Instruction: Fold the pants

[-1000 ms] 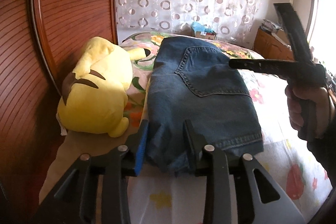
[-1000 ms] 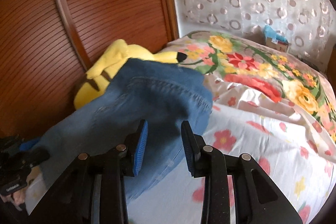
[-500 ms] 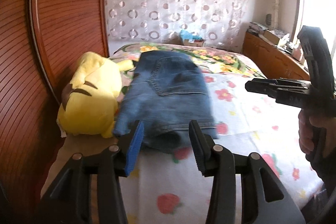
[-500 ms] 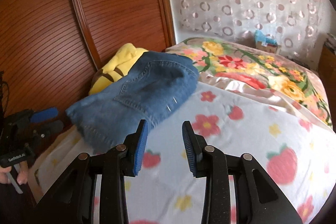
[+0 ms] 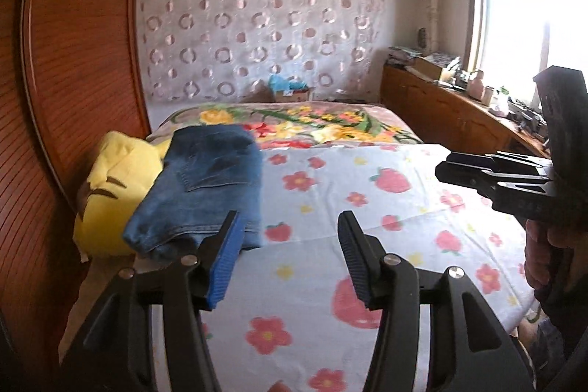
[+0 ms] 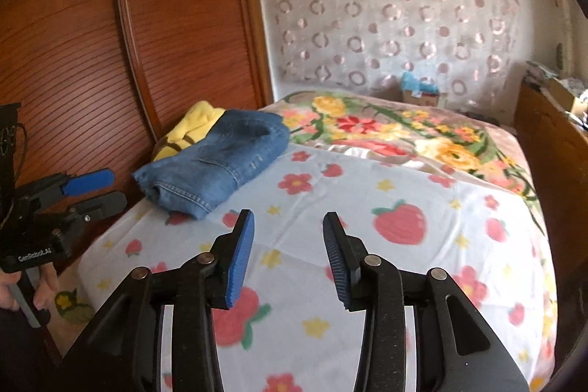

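Your left claw [image 5: 290, 245] is opening with nothing between its jaws, hanging above the strawberry-print sheet [image 5: 367, 208]; your right claw [image 6: 288, 245] is opening too, also empty. Folded jeans [image 6: 220, 160] are lying at the bed's far left edge, leaning against the yellow plush toy [image 5: 110, 179], well apart from both claws

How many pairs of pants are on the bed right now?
1. The folded jeans lie at the bed's left edge by the wooden wall, leaning against a yellow plush toy. No others show, though the toy hides whatever lies behind it.
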The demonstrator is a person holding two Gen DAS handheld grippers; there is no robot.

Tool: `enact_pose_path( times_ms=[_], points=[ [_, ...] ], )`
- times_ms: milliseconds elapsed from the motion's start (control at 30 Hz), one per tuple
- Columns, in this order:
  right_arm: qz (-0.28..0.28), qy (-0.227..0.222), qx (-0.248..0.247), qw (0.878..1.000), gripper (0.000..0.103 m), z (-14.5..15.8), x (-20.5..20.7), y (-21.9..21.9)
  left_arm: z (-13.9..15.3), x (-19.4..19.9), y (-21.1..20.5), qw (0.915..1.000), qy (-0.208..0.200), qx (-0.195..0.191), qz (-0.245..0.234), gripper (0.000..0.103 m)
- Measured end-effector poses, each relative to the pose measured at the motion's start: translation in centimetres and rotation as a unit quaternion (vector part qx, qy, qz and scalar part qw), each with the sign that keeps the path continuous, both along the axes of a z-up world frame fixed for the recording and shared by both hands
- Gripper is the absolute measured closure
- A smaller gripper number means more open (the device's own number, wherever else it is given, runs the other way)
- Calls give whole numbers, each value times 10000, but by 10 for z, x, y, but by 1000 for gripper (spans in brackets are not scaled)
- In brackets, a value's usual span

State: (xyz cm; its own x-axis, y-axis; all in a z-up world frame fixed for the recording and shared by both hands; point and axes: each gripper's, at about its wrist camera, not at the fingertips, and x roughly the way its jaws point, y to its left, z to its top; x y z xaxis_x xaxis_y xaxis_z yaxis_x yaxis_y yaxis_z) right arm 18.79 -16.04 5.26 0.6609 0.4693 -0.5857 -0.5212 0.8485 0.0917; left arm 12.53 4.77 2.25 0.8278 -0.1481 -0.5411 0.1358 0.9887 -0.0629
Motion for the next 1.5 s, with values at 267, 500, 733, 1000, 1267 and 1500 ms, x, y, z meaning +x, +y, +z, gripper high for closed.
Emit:
enact_pose_path(
  times_ms=[267,500,733,1000,1267,1500],
  points=[
    [-426,-406,127,9982,47,32,-45,-50,30,-24,-41,9993,-311,90,-203,50],
    [-776,-794,243,9935,30,62,-76,-85,54,-40,-63,9984,-529,53,-194,50],
    [-1085,-978,282,9889,15,77,-96,-107,69,-52,-77,9977,-641,-26,-204,50],
    [-1447,-1100,182,9832,14,84,-114,-122,72,-56,-83,9979,-646,-54,-53,49],
    [-1672,-1159,140,9790,14,85,-124,-132,71,-58,-89,9982,-593,20,-20,49],
    [-1675,-1161,154,9789,14,82,-126,-131,66,-58,-90,9986,-519,96,8,49]
  ],
)
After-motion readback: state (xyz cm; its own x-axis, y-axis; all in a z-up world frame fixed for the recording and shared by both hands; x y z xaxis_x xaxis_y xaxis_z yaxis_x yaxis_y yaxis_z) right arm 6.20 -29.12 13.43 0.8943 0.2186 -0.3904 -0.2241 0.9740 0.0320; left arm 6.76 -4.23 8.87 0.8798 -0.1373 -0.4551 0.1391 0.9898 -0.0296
